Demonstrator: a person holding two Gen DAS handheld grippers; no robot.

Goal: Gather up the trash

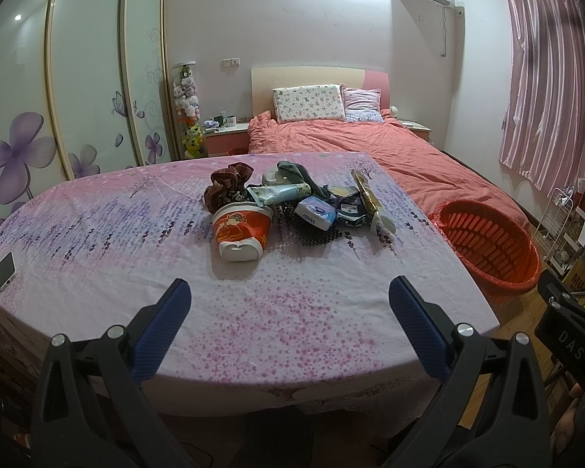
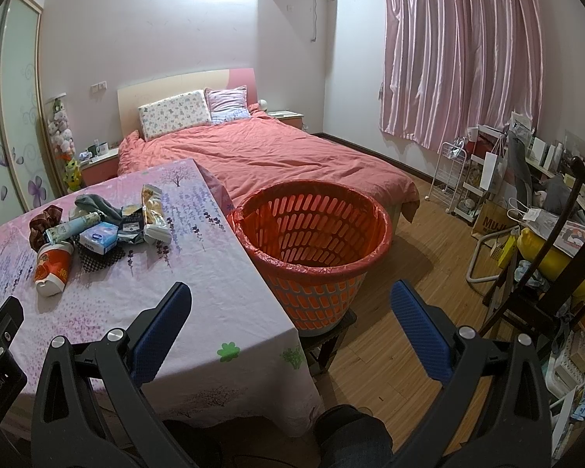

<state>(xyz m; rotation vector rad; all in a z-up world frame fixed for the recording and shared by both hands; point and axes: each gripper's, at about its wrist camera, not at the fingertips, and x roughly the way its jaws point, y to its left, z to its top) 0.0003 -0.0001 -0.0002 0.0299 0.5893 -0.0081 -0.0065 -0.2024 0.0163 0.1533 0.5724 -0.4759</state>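
A heap of trash lies mid-table on the floral cloth: a tipped red noodle cup (image 1: 241,230) (image 2: 52,269), a blue tissue pack (image 1: 316,213) (image 2: 98,237), a printed tube (image 1: 282,193) (image 2: 72,226), a dark snack bag (image 1: 349,204) (image 2: 132,226), a gold wrapper (image 1: 366,195) (image 2: 152,210), a plaid scrunchie (image 1: 228,185) (image 2: 43,222) and grey cloth (image 1: 296,173) (image 2: 97,202). An orange basket (image 1: 487,245) (image 2: 312,234) lined with a red bag stands off the table's right edge. My left gripper (image 1: 290,300) hangs open above the near cloth. My right gripper (image 2: 290,304) is open over the table corner, near the basket.
A phone (image 1: 6,271) lies at the table's (image 1: 273,331) left edge. A bed with a coral duvet (image 2: 277,156) sits behind the table. A wire rack (image 2: 454,179), a dark chair (image 2: 546,273) and clutter fill the right side. Wood floor (image 2: 390,351) shows beside the basket, which rests on a dark stool (image 2: 331,335).
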